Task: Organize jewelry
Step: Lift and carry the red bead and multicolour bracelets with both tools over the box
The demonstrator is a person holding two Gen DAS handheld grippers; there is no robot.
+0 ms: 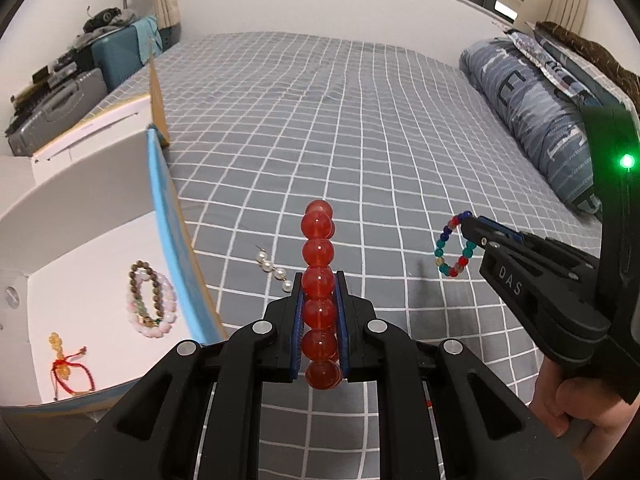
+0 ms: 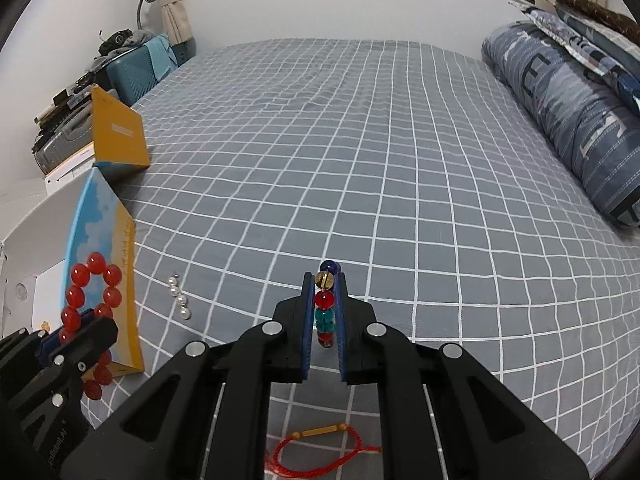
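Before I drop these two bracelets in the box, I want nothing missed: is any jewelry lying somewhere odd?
Yes. A short pearl strand lies loose on the bedsheet beside the box, and a red cord bracelet lies on the sheet under the right gripper. Both are outside the box.

A white open cardboard box [image 1: 100, 248] is sitting at the left on the grey checked bed sheet [image 1: 360, 128]. Beaded bracelets [image 1: 150, 300] are lying inside it. A short string of white pearls [image 1: 274, 268] is lying just right of the box. A red cord bracelet [image 2: 320, 446] is lying nearer, under the right gripper [image 2: 324, 312].
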